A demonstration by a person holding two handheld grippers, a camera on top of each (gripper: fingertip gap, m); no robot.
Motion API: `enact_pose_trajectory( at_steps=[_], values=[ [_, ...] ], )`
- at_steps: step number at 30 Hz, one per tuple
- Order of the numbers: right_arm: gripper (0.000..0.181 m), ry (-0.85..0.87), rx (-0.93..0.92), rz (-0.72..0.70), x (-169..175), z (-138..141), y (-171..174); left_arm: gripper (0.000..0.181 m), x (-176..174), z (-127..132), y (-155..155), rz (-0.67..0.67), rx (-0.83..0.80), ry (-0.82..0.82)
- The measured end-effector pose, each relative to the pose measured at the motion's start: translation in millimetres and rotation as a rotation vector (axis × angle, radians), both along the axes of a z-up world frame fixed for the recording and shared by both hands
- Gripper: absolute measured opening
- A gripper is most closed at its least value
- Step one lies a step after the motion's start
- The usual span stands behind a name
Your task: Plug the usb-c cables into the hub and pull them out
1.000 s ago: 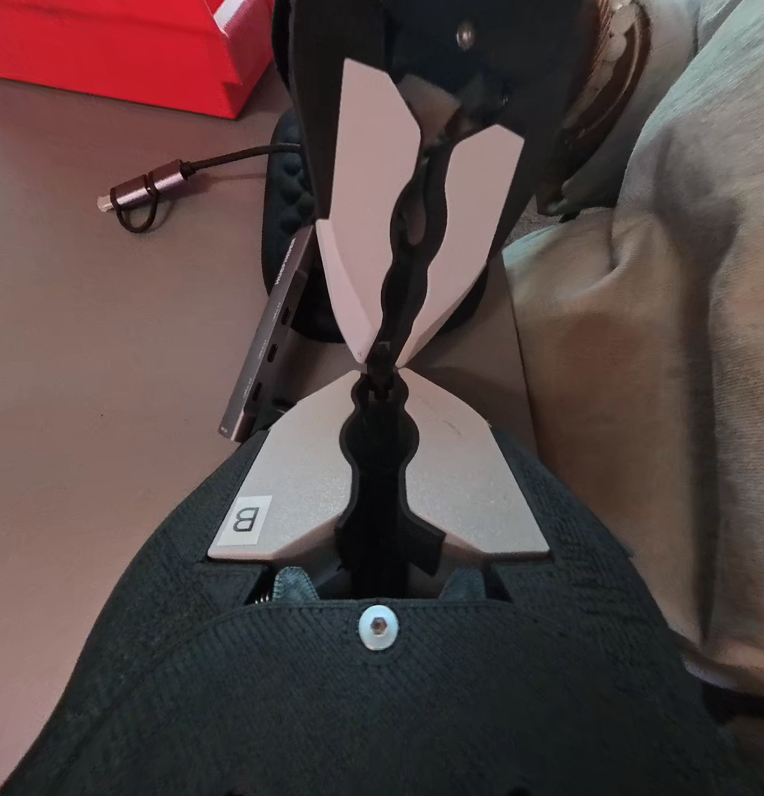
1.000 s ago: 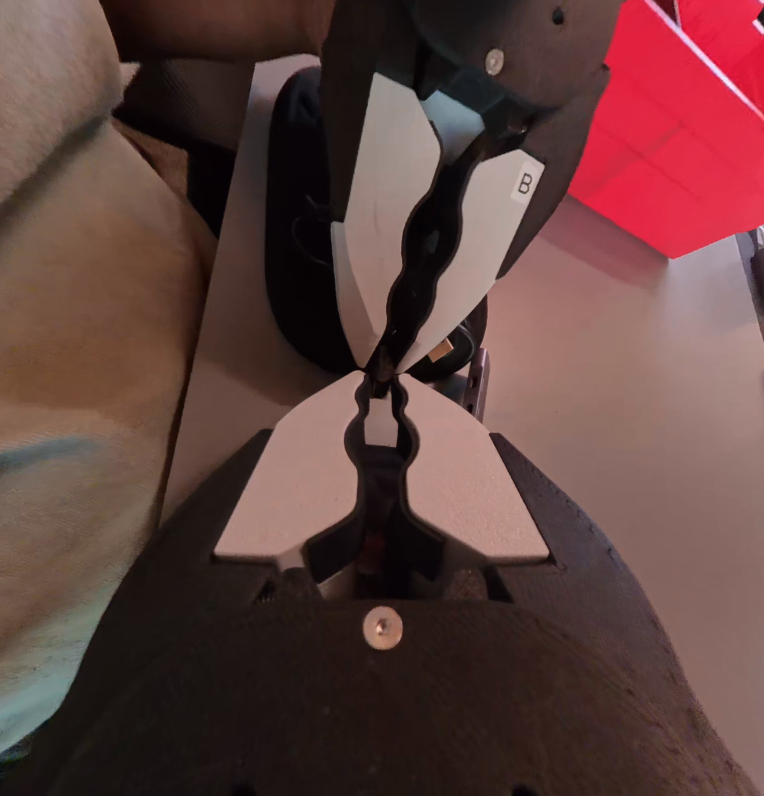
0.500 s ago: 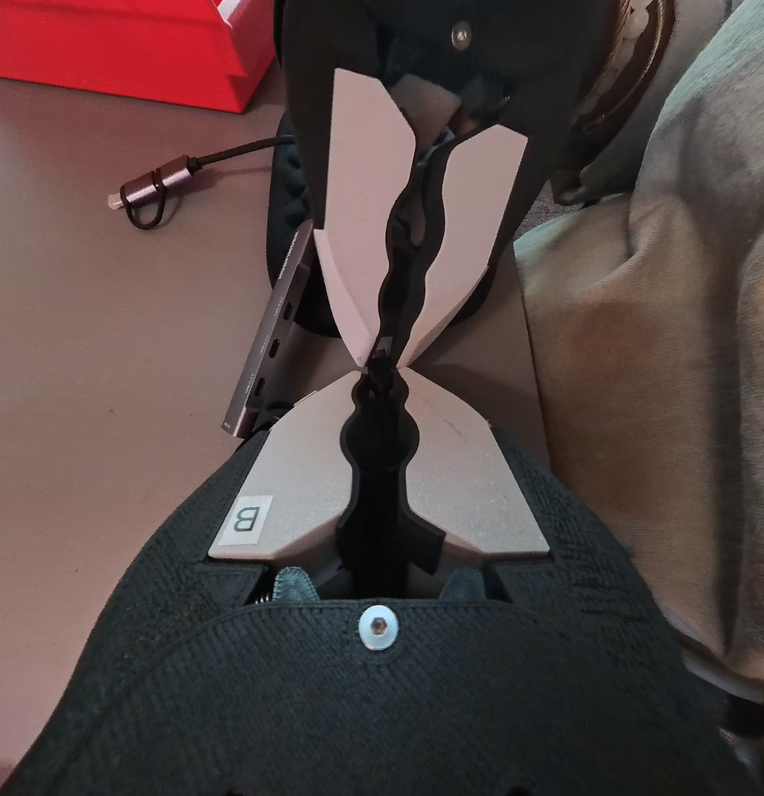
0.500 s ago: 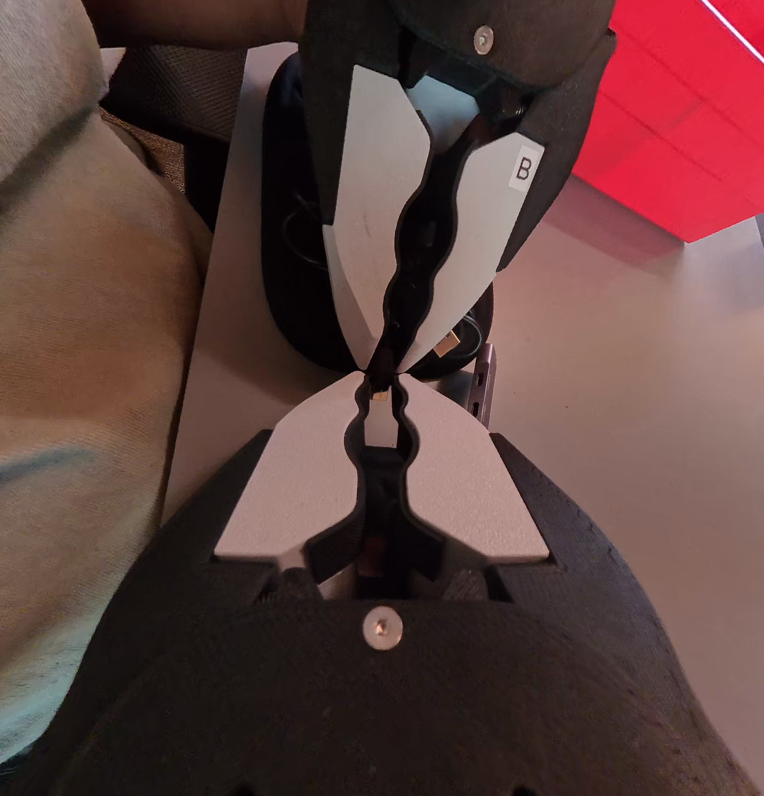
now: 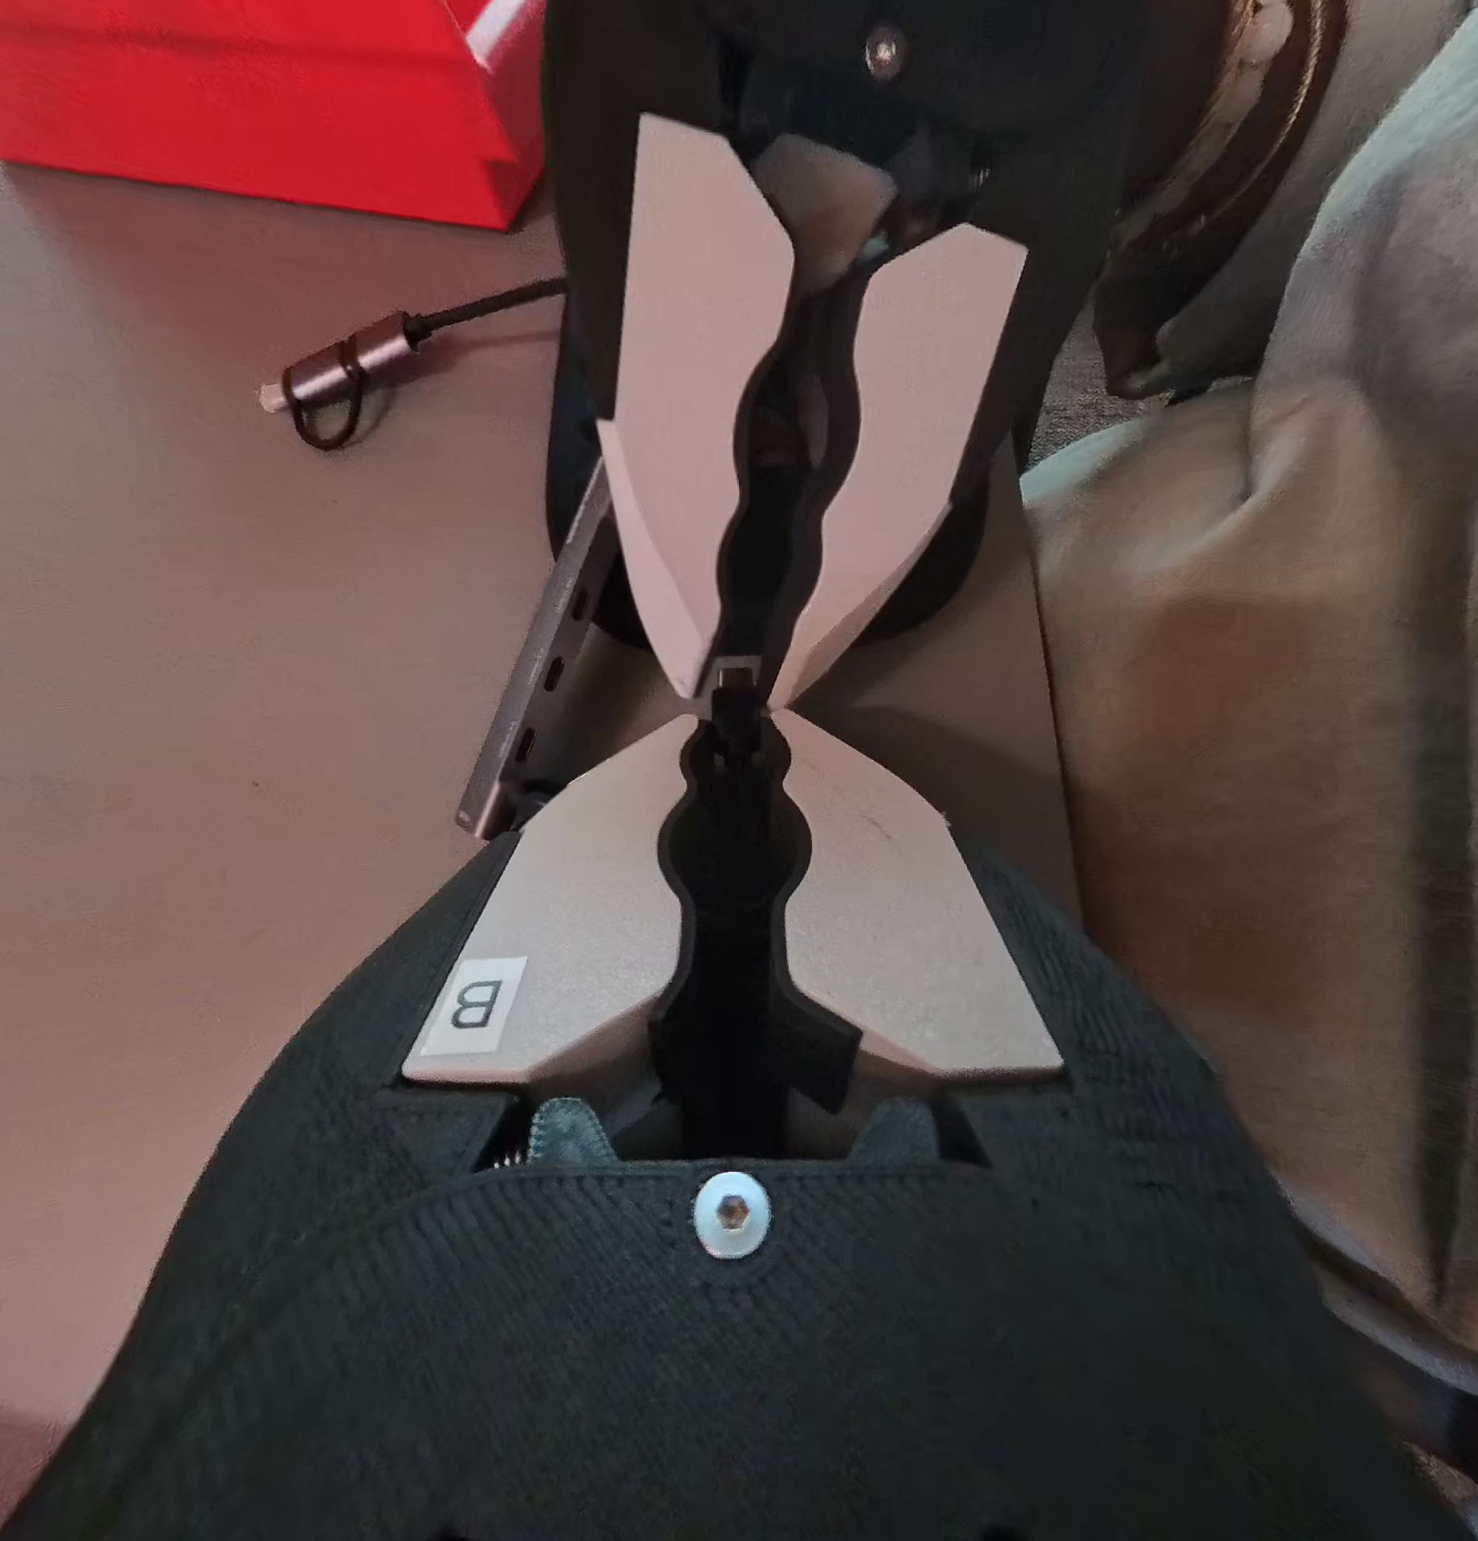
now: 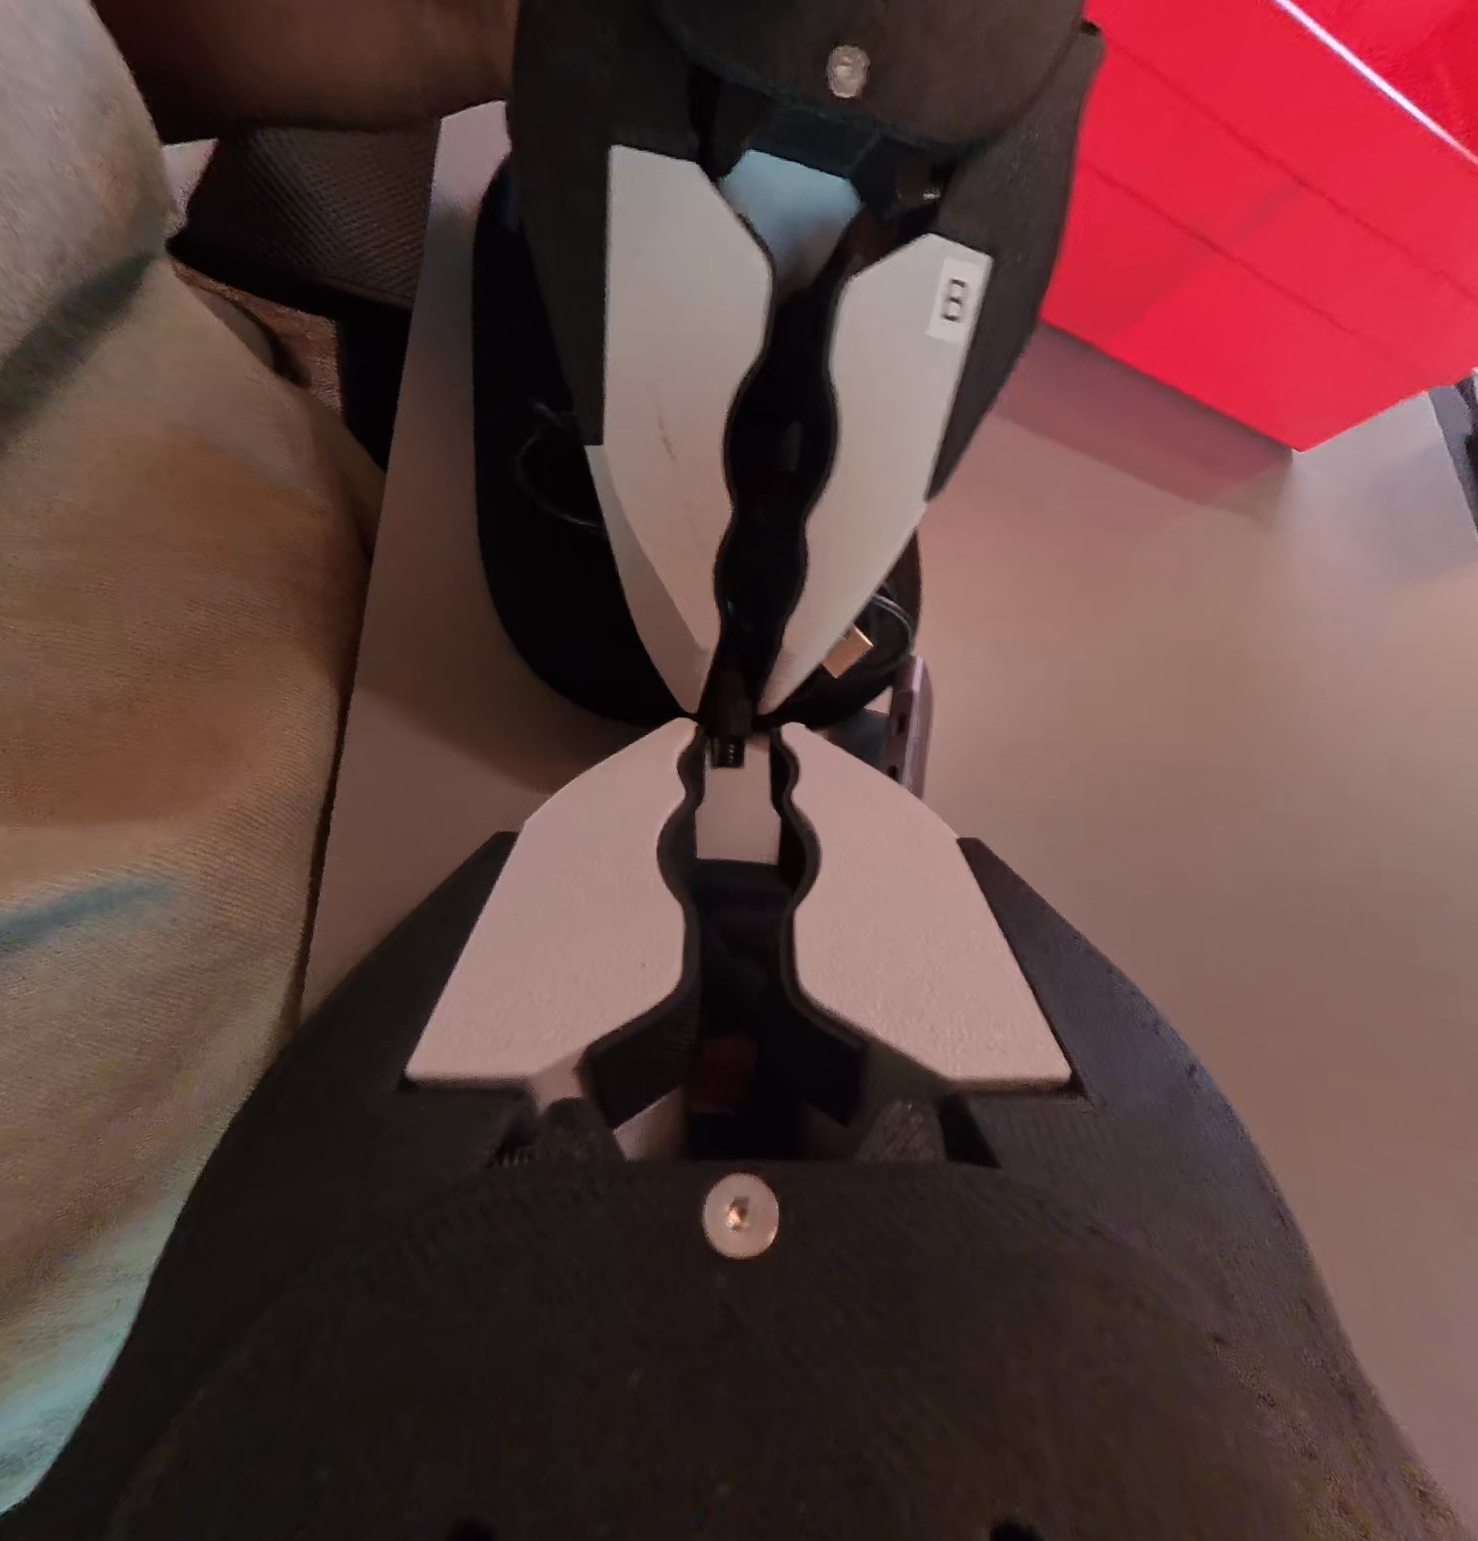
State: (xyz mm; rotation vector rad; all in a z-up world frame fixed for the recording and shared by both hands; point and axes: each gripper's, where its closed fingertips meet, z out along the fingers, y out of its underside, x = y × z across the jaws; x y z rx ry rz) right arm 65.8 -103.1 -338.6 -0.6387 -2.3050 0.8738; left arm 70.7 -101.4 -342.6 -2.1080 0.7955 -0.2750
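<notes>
My left gripper (image 5: 731, 724) is shut on a black usb-c plug (image 5: 729, 734) whose cable runs back between its fingers. My right gripper (image 6: 731, 735) faces it tip to tip, shut on a flat light-grey connector piece (image 6: 736, 805). The silver end of that piece (image 5: 737, 671) shows in the left wrist view, right against the black plug. The grey hub (image 5: 544, 659) lies on the table below and left of the tips, its row of ports facing out. It also shows in the right wrist view (image 6: 912, 717). Whether the plug is seated in the piece is hidden by the fingertips.
A second cable with a metallic plug (image 5: 344, 377) lies loose on the grey table (image 5: 177, 709). A black pouch (image 6: 544, 534) with a coiled cable and gold plug (image 6: 852, 667) sits under the grippers. A red box (image 5: 244, 100) stands at the back. A person's clothed body (image 5: 1302, 750) is close alongside.
Both grippers stay shut and tip to tip. The silver end in the right gripper's tips now shows more clearly against the black plug. The table and hub have slid slightly across both views.
</notes>
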Motion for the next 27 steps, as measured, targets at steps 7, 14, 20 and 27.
enact_pose_trajectory(
  at_steps=[7,14,20,27],
  values=[
    [0.035,0.038,-0.009,-0.139,15.2,25.6,56.7,0.009,-6.1,2.4,3.6,0.054,0.007,-0.018],
    [0.033,0.112,0.118,-0.089,17.3,2.5,70.2,0.009,-14.0,11.9,7.9,0.116,0.014,-0.12],
    [0.011,0.204,0.203,-0.114,-2.4,-1.3,64.8,0.009,-23.0,12.4,12.7,0.192,-0.006,-0.146],
    [0.008,0.476,0.62,-0.364,-31.1,27.5,81.8,0.009,-53.9,35.0,26.6,0.431,0.09,-0.224]
  ],
)
